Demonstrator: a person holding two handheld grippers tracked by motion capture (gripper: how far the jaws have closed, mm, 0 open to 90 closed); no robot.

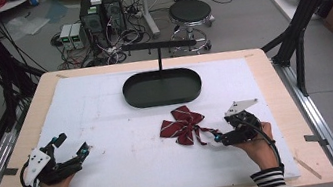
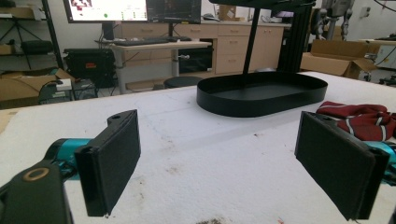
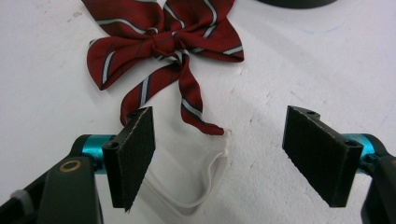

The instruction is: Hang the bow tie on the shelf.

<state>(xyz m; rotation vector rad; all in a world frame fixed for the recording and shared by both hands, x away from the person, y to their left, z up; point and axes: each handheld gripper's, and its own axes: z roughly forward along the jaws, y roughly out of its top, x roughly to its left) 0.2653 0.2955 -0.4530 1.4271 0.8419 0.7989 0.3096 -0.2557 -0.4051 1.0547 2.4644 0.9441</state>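
Observation:
A dark red bow tie with thin white stripes lies flat on the white table cover, just in front of the black oval tray. My right gripper sits low at the tie's right, open. In the right gripper view the bow tie lies ahead; one tail and its white elastic loop reach into the gap of the right gripper, and the pads do not press on them. My left gripper rests open at the table's left with nothing in it, also seen open as the left gripper.
The tray carries a thin post with a black crossbar above it. The white cover spans most of the wooden table. A stool, computers and cables stand on the floor beyond the far edge.

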